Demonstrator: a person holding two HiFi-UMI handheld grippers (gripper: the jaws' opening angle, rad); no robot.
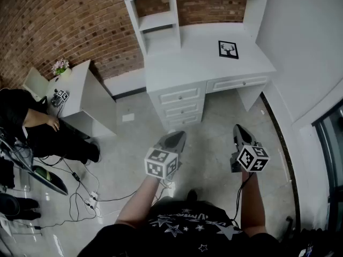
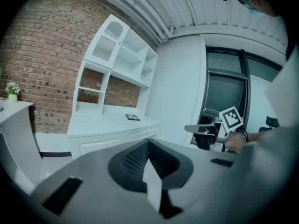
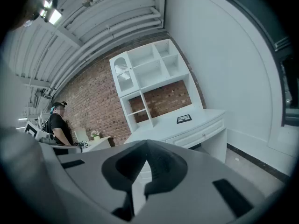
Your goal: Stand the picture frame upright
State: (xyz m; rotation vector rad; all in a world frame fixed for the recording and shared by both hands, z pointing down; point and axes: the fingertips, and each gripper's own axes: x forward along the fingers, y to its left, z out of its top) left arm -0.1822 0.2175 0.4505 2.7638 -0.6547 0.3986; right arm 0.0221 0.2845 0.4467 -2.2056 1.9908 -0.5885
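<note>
Picture frame (image 1: 228,49): we find it lying flat on the white tabletop (image 1: 198,63), black border, pale middle, dark figure | left claw (image 1: 174,139): fully closed, holds nothing | right claw (image 1: 240,130): fully closed, holds nothing | both well apart from the tabletop

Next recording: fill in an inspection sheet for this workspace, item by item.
Surface: white wooden desk with hutch, drawers closed.
Job's things: black picture frame lying flat on the desk's right side, untouched.
Clutter: small potted flowers on a white side table.
Grippers: left gripper and right gripper both shut, empty, over the floor short of the desk.
Cables: black cables strewn on the floor at left.
Surroundings: red brick wall; person in black.
</note>
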